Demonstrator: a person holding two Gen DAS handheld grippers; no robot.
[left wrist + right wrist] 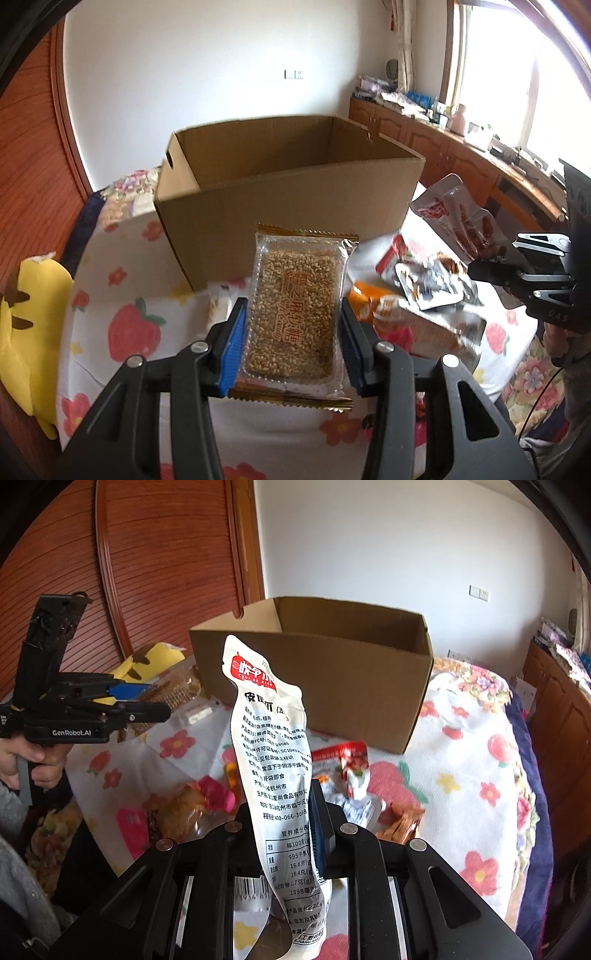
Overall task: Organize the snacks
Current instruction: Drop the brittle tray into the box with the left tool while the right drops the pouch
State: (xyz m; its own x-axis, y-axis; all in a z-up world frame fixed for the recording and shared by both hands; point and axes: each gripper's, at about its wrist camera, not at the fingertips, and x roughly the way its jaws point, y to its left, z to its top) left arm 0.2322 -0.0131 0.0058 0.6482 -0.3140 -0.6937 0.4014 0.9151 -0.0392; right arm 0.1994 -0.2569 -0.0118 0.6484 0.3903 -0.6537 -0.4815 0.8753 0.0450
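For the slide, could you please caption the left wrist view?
Left gripper holds a sesame candy pack before the open cardboard box.

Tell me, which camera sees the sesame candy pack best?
The left wrist view: the sesame candy pack fills its middle, between the left gripper's blue pads. The right wrist view shows only a blurry bit of it, beside that gripper.

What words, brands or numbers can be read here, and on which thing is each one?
"GenRobot.AI": left gripper, on its body.
"DAS": right gripper, on its body.
"400-066-3088", "995": white pouch; its remaining print is too small.
Red characters on the sesame bar packet: too blurred.
Cardboard box: no text.
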